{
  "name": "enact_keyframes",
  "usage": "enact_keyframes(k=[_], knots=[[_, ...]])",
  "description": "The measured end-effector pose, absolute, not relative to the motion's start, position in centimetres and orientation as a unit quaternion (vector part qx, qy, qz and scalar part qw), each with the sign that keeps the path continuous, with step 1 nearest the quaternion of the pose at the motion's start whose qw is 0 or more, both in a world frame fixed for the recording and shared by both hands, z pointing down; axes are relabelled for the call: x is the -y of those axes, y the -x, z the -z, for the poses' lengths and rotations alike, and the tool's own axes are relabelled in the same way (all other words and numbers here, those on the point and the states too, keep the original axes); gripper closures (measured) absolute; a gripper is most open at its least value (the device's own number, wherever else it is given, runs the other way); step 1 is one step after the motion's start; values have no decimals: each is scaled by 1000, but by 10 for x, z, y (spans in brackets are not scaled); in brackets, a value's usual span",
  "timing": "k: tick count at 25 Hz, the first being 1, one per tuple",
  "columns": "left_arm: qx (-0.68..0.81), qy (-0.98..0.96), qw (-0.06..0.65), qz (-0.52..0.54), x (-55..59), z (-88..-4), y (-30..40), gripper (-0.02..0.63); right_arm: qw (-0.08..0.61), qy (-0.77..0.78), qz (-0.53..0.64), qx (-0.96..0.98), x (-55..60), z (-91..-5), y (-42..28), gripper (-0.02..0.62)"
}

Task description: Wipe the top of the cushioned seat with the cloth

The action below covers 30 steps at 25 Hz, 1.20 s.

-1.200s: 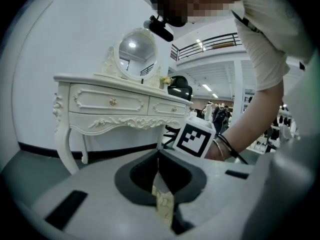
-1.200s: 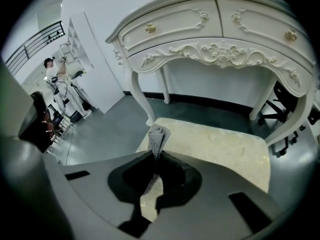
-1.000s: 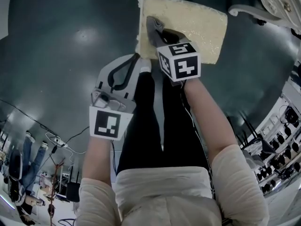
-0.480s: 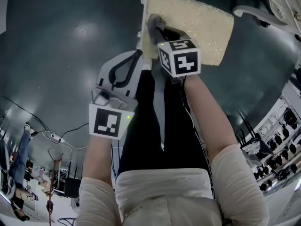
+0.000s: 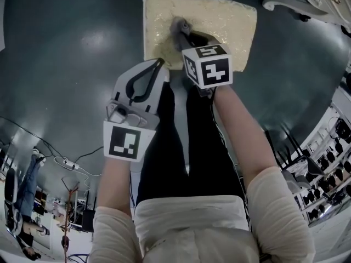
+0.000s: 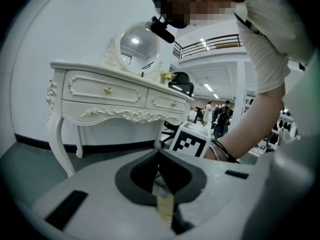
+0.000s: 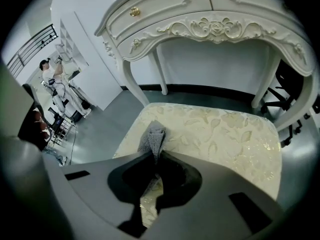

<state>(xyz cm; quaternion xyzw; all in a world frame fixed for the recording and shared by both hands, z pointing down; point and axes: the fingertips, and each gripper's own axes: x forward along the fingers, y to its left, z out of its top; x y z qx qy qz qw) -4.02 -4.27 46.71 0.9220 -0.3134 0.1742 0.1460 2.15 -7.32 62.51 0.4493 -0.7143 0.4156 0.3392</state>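
My right claw (image 5: 182, 32) pinches the grey cloth (image 7: 153, 135) on top of the cushioned seat (image 5: 227, 21), toward its left side; my left claw (image 5: 160, 64), pressed together and empty, hangs at the seat's near edge.

one cloth (image 7: 152, 136), one cushioned seat (image 7: 225, 134), one dresser (image 7: 210, 19)

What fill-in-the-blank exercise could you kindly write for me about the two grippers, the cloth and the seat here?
1. The right gripper pinches a cloth of ____ colour.
2. The left gripper, jaws together, holds ____.
3. In the head view the cloth sits nearer the ____ edge of the cushioned seat than its right edge.

Missing words: grey; nothing; left.
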Motion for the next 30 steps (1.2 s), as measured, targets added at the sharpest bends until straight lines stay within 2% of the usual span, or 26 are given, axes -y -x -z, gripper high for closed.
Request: enact_keyframes(k=[18, 30], knots=[[293, -924, 167, -182, 16, -475, -62, 604, 331, -467, -420, 704, 51, -627, -132, 568], [276, -931, 149, -186, 4, -469, -133, 604, 330, -485, -421, 692, 35, -629, -216, 568]])
